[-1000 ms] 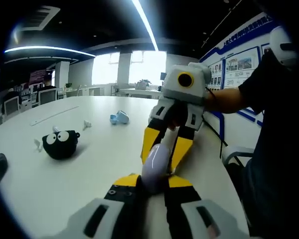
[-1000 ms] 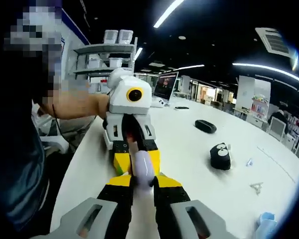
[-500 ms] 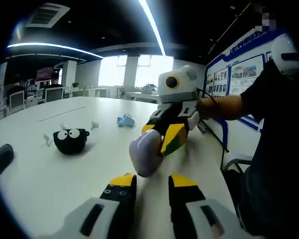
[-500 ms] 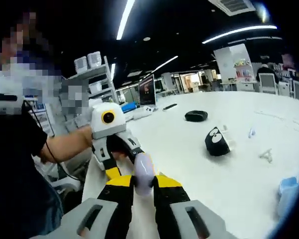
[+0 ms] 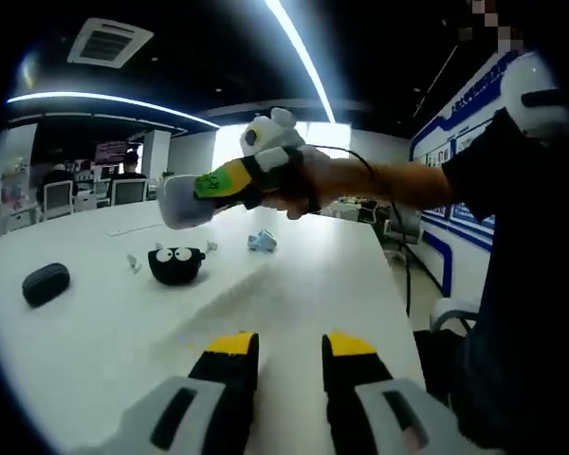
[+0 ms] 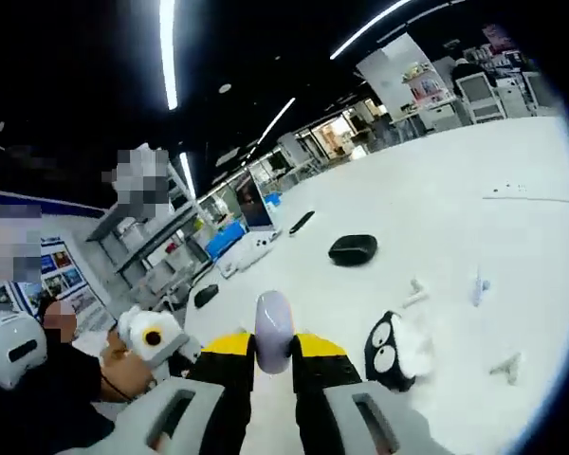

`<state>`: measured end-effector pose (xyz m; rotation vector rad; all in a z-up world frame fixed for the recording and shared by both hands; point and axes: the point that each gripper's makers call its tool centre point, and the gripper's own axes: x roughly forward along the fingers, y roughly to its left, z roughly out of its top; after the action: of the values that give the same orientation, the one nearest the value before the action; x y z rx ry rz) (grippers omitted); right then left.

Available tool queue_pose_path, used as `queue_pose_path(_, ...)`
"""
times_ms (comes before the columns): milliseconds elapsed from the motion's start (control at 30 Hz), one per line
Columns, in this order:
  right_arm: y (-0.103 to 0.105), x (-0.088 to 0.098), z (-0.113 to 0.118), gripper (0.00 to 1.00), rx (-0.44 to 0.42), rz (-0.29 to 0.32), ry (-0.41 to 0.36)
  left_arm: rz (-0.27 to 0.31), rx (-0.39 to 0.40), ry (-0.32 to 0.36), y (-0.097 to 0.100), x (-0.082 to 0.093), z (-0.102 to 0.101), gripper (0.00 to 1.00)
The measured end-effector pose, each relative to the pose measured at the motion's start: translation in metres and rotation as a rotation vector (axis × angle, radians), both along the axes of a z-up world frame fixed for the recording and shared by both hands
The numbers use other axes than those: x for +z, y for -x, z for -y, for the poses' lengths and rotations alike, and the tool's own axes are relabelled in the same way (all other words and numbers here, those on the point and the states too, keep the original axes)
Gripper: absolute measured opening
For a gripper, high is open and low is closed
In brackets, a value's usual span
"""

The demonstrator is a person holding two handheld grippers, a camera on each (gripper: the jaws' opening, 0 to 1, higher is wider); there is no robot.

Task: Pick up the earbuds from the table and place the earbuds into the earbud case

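Observation:
My right gripper [image 6: 273,345] is shut on a pale lilac oval case [image 6: 273,327] and holds it in the air. In the left gripper view the same gripper [image 5: 213,183] comes in from the right in a person's hand, with the lilac case [image 5: 175,202] at its tip. My left gripper [image 5: 291,347] stands open over the white table [image 5: 294,284], nothing between its jaws. A black round case with cartoon eyes [image 5: 177,263] lies on the table, white earbuds [image 5: 133,261] beside it. The right gripper view shows this black case [image 6: 391,353] and an earbud [image 6: 415,289].
A black oval pouch [image 5: 45,282] lies at the left and a small light-blue object [image 5: 261,242] beyond the black case. The right gripper view has the pouch [image 6: 353,248], a laptop [image 6: 256,204] and shelves far off. The person's arm and body fill the right side.
The left gripper let go of the lilac case and opened. The right gripper lifted the case up and away to the left, high above the table.

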<state>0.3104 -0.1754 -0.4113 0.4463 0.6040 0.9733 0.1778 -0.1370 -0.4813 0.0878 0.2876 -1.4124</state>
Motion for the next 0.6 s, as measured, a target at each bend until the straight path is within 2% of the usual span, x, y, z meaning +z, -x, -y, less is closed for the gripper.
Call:
queue_pose_path(67, -0.018, -0.001, -0.006, 0.14, 0.003, -0.014, 0.002, -0.001, 0.004, 0.001, 0.002, -0.001, -0.003, 0.28)
queue_pose_path(133, -0.037, -0.007, -0.011, 0.14, 0.004, -0.016, 0.049, 0.002, 0.013, -0.006, 0.002, -0.003, -0.01, 0.28)
queue_pose_path(333, -0.089, -0.027, -0.021, 0.15, -0.001, -0.145, 0.071, -0.001, 0.051, 0.009, -0.001, -0.001, -0.026, 0.28)
queue_pose_path(533, -0.124, -0.053, -0.023, 0.15, -0.031, -0.281, 0.098, -0.004, 0.092, 0.011, -0.003, -0.001, -0.044, 0.28)
queue_pose_path(600, -0.135, -0.066, -0.022, 0.15, -0.037, -0.307, 0.125, -0.01, 0.101, 0.013, -0.003, -0.001, -0.048, 0.28)
